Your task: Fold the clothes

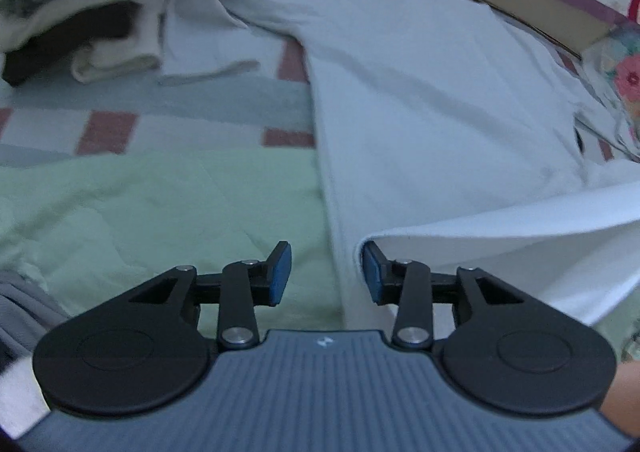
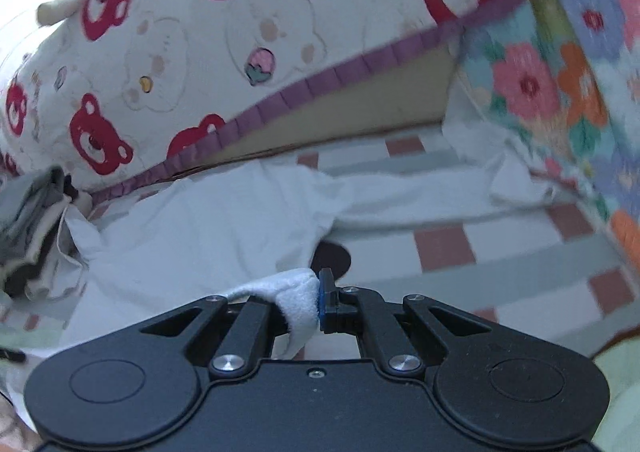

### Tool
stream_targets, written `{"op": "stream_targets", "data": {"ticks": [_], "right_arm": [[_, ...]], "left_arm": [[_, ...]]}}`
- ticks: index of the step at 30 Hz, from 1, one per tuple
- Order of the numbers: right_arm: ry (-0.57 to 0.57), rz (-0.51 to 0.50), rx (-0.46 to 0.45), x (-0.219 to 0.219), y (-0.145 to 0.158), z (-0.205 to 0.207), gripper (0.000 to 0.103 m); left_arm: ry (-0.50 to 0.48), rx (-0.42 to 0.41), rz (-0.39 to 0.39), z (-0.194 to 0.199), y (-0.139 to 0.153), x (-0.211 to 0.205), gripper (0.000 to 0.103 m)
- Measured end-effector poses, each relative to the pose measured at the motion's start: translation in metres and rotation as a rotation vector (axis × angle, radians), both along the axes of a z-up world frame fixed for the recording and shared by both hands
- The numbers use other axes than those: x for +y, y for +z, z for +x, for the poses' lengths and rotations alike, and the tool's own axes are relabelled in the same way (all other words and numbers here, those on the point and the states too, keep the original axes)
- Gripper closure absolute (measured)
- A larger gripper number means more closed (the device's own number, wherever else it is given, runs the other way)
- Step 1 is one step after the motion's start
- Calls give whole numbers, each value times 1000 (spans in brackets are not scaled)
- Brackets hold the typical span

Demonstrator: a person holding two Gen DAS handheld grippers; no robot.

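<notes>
White shirt spread on the checked bed, one corner pinched and lifted.

The white shirt point(image 1: 420, 100) lies flat across the checked bedsheet point(image 1: 192, 120), a sleeve reaching toward the stack of folded clothes point(image 1: 80, 12) at far left, its lower part over a pale green cloth point(image 1: 140, 212). The right gripper point(image 2: 316, 302) is clenched on a bunched fold of the shirt point(image 2: 200, 236) (only its blue-padded right finger shows; the cloth hides the other). The left gripper point(image 1: 326, 272) has its fingers spread wide and released, the right pad point(image 1: 372, 272) just beside a raised shirt edge, nothing between them. Beyond the shirt sit a bear-print quilt point(image 2: 180, 52) and a floral cushion point(image 2: 560, 72).
</notes>
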State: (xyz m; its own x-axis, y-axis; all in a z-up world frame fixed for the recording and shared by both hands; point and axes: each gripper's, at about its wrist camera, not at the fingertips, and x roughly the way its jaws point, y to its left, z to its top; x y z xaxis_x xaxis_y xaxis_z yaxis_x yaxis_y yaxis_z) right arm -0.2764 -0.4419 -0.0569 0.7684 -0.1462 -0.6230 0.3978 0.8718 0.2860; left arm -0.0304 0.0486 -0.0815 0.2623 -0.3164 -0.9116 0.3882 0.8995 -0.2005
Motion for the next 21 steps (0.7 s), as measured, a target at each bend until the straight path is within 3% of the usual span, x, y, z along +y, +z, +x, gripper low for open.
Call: {"op": "stream_targets", "data": {"ticks": [2,8,9,12,13,16,19,21], "right_arm": [[-7,43,6,-6,-5,-1,99],[-3,48,26,-9,-13,-3,99],[-1,46,27,-9,-13,-4,99],[8,35,32,-9,-14,-7,99],[10,31,33,-9,-14,-7,99],[35,16,36,-7,-15,-15,99],[90,15,33,-1,-16,-26,99],[119,69,-21,6,3,-49,100]], "left_arm": [[-31,38,10,-8,-4,-6,64],[-151,106,93,-35,-21,-30,61],[-157,101,124,-39,-25,-33,64],[-186,68,199,-53,-29,-36,98],[-187,50,195,-55,-26,-34,100],[-165,-95,149,-58,2,-25,101],[-88,-299,144,-65,43,-8,101],[-28,-404,123,-74,75,7,101]]}}
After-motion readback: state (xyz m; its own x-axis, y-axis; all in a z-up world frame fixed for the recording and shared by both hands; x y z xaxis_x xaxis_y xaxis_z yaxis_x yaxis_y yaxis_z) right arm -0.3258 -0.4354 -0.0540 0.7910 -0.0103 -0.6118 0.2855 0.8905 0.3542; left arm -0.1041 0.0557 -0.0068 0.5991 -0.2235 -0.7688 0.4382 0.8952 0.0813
